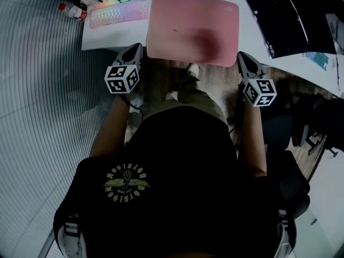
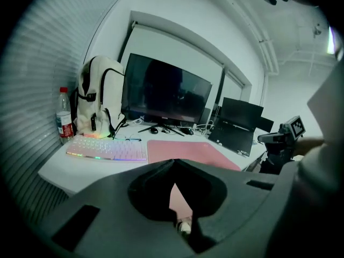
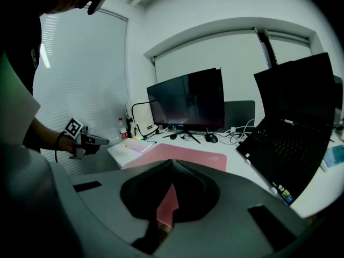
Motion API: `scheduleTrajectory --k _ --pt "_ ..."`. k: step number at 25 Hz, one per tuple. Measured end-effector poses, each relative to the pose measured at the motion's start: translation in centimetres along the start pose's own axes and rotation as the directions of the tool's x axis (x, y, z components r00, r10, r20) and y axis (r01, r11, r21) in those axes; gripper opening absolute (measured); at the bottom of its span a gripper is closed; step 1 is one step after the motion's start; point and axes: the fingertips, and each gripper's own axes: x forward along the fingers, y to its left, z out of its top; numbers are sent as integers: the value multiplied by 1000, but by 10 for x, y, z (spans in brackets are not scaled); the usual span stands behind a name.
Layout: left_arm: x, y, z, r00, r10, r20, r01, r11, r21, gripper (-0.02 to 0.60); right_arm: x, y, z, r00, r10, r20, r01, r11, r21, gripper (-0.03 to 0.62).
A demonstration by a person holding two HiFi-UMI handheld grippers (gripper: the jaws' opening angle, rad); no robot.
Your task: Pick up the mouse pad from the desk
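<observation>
1. Nothing of the pick-up had been done. The mouse pad (image 1: pixel 193 28) lay flat on the desk (image 1: pixel 107 37), with the keyboard (image 1: pixel 118 12) just beside it on the left and the laptop (image 1: pixel 285 23) further off on the right.
2. The left gripper (image 1: pixel 134 50) hung by the pad's near left corner and the right gripper (image 1: pixel 243 58) by its near right corner. Neither touched the pad.
3. Both tongs had their jaws pressed together with nothing between them. Each gripper view showed only a sliver of pink through the gap below the joined tips.
4. Everything remained to be done, by this reading: part the jaws, take an edge or corner between them, close, and lift the pad clear of the desk.
5. The pad was a thin pink rectangle with rounded corners. Its matt surface looked like cloth, and a darker patch sat toward the near right.
6. A sheet that thin would likely sag when raised, so a grip at each near corner suited it.
7. The desk top was white, smooth and hard, which left little room for a jaw to slip under.
8. The pad's near edge seemed to reach the desk's front edge, perhaps past it — the head view was too steep to settle this.
9. The keyboard was pale and glowed with rainbow backlighting; the laptop was black and sharp-edged.
</observation>
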Motion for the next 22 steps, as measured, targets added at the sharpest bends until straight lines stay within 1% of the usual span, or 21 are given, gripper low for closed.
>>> scheduleTrajectory --k 3,7,12,16,19,22 --pt "14 6 -24 998 0 -61 -1 1000 -22 6 12 -8 -23 999 7 -39 -6 1000 22 2" --pt "34 19 -59 989 15 -148 -21 999 -42 6 29 -13 -56 994 32 -107 -26 998 55 2" --pt "55 25 -98 970 10 -242 -22 999 -49 6 41 -24 -93 982 41 -182 -22 994 105 2" --pt "66 29 -118 953 20 -302 -38 998 -53 8 47 -35 -118 973 50 -227 -18 990 141 9" --pt "71 29 -133 942 -6 -336 -24 996 -85 14 49 -40 -139 959 64 -275 -15 984 180 74" --pt "79 30 -141 936 -44 -350 -11 988 -154 112 53 -47 -156 944 85 -318 -11 973 229 162"
